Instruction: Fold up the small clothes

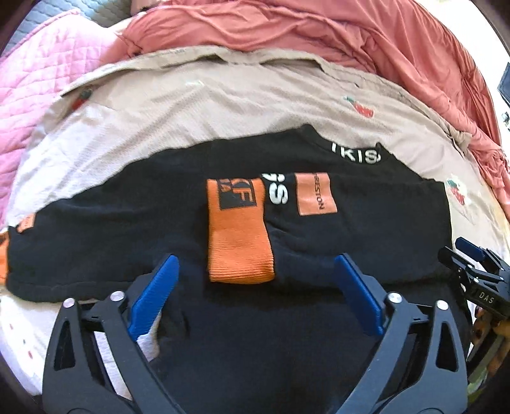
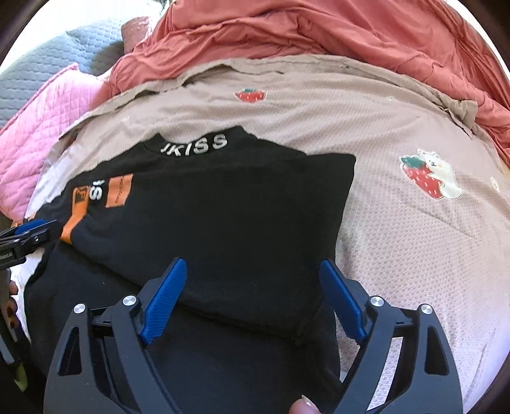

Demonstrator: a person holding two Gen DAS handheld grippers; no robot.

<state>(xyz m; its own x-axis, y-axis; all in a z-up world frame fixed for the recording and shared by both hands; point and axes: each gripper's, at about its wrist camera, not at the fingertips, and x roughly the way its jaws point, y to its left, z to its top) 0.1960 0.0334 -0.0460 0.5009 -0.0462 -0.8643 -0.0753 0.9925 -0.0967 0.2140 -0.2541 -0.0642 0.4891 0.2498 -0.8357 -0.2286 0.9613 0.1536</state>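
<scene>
Two claws hang over the bed, both with blue pads spread wide and nothing pinched between them. The left claw (image 1: 255, 270) sits above the near hem of a black top (image 1: 366, 229), just by its folded-in orange cuff (image 1: 239, 242); the right claw (image 2: 251, 280) hovers over the same top's other side. A fingertip (image 2: 302, 406) shows at the right claw's base. The top lies flat on a beige strawberry-print blanket (image 2: 398, 242). Its collar (image 2: 194, 145) reads "JKISS"; the orange patch (image 1: 315, 194) seems to read "RESTON". Beyond lie a rumpled coral duvet (image 1: 318, 28) and a pink quilt (image 1: 41, 82).
</scene>
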